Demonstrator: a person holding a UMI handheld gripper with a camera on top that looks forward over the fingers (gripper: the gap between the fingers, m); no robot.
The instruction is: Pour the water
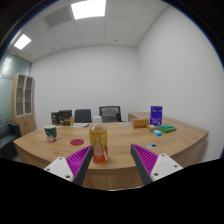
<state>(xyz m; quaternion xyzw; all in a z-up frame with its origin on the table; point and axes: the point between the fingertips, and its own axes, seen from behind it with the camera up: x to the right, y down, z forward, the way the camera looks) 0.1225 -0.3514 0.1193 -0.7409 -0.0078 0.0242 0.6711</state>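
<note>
- Claw (111,163) stood apart, empty.
- Bottle (99,141) rested on desk (185,135) at 12 o'clock, just ahead.
- Advice: centre fingers around its body before closing.

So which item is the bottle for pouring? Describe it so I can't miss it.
Find the long wooden table. At its near edge, just ahead of the open hand-held gripper, stands the bottle: upright, amber, tallest there, unlike the green cup further left.
</note>
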